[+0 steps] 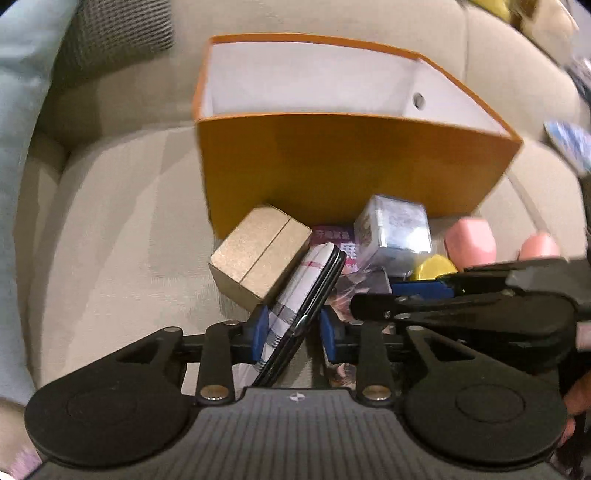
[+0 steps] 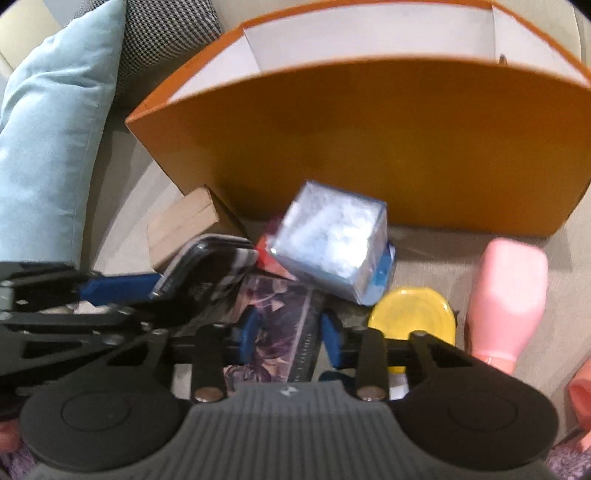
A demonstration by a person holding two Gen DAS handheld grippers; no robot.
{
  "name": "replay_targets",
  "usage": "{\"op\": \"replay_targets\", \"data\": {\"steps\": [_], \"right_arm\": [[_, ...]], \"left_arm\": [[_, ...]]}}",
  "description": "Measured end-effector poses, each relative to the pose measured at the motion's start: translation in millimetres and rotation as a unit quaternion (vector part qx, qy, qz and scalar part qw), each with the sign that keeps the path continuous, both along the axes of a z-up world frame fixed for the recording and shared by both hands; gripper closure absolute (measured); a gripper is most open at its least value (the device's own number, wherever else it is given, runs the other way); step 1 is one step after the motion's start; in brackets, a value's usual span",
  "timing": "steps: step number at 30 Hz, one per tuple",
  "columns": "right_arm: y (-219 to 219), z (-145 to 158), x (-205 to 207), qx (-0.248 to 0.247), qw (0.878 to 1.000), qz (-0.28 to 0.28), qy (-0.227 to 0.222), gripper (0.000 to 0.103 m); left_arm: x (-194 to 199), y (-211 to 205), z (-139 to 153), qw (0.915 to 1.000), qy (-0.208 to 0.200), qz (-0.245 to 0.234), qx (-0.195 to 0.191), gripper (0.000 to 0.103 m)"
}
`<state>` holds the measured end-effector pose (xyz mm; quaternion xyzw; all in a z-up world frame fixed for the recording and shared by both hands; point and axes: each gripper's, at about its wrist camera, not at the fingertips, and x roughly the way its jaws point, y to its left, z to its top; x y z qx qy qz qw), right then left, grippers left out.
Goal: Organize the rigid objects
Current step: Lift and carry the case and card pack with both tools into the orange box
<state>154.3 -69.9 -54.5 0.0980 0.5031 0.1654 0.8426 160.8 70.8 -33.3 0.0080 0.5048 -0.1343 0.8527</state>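
An orange box (image 1: 332, 162) with a white inside stands open on a beige sofa; it fills the top of the right wrist view (image 2: 369, 140). My left gripper (image 1: 295, 328) is shut on a black phone with a plaid case (image 1: 303, 299), tilted on edge; the phone also shows in the right wrist view (image 2: 207, 266). My right gripper (image 2: 290, 334) has its blue fingers around a purple printed card box (image 2: 280, 325). A silver-blue cube box (image 2: 332, 240) lies just ahead, seen too in the left wrist view (image 1: 395, 229).
A gold box (image 1: 258, 251) lies left of the pile. A yellow disc (image 2: 413, 314) and a pink bottle (image 2: 509, 295) lie to the right. A light blue cushion (image 2: 48, 147) and a checked cushion (image 2: 162, 33) sit at the left.
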Motion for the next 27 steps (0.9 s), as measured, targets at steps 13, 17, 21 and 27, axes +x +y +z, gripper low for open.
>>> {"op": "replay_targets", "data": {"steps": [13,17,21,27], "right_arm": [[29,16,6,0.016,0.999,0.042,0.000,0.078],[32,10,1,0.020,1.000,0.020,0.010,0.077],[23,8,-6,0.024,0.999,0.010,0.026,0.077],[19,7,-9,0.029,0.999,0.009,0.014,0.079]], "left_arm": [[-16,55,-12,0.9783,0.081,0.143,-0.126,0.085],[-15,50,-14,0.9792,0.079,0.140,-0.123,0.083],[-9,49,-21,0.9779,0.081,0.140,-0.133,0.080],[-8,40,-21,0.9822,0.071,0.128,-0.118,0.083]]}}
